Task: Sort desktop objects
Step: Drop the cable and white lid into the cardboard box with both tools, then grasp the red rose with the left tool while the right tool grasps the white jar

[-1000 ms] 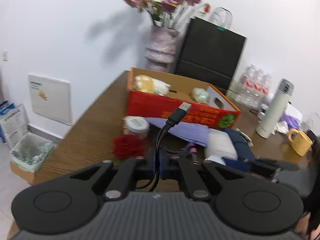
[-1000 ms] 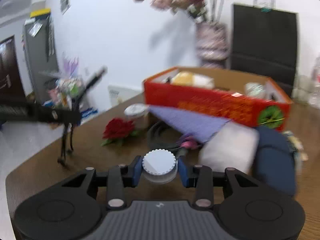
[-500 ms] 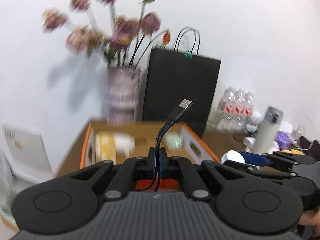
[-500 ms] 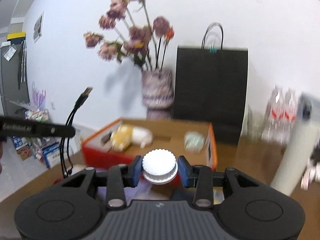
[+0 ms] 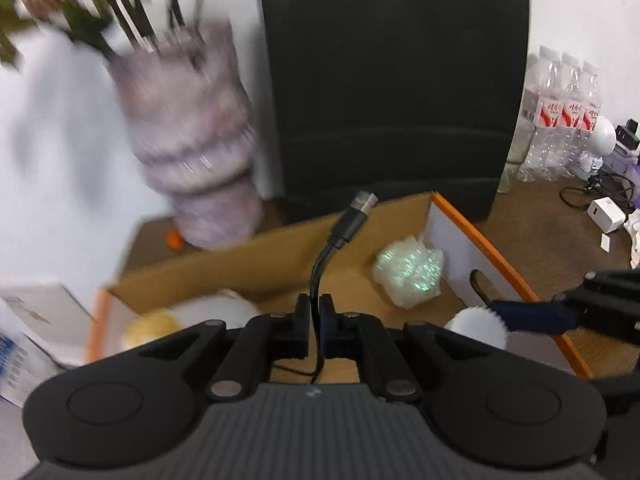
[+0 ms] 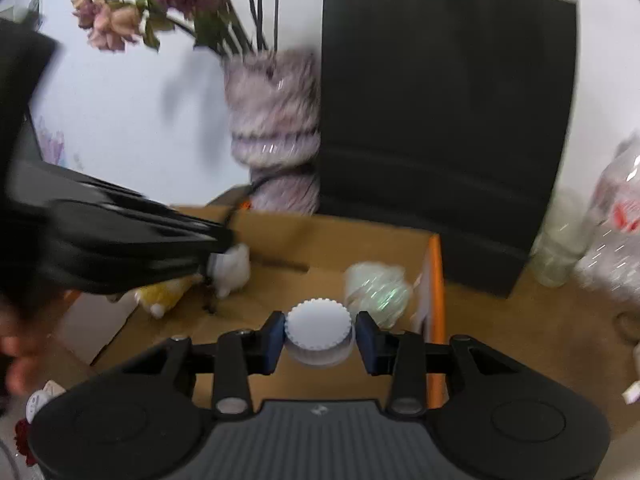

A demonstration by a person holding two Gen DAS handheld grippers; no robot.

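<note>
My left gripper [image 5: 315,320] is shut on a black USB cable [image 5: 344,232] whose plug sticks up over the open cardboard box [image 5: 276,256]. My right gripper [image 6: 319,334] is shut on a small white jar with a ribbed lid [image 6: 319,326], held above the box [image 6: 320,236] near its orange right wall. In the left wrist view the right gripper [image 5: 500,320] shows at the right with the white jar [image 5: 476,326]. Inside the box lie a shiny pale wrapped ball [image 5: 408,272] and a yellow and white plush toy [image 6: 180,288].
Behind the box stand a purple vase with dried flowers [image 6: 276,128] and a black paper bag [image 6: 444,120]. Water bottles [image 5: 560,100] and white chargers with cables [image 5: 606,212] sit on the brown table at the right. A red rose [image 6: 22,436] lies at the lower left.
Both grippers have travelled forward from the table's near side to over the box, each keeping its hold. The vase and bag now loom close.
</note>
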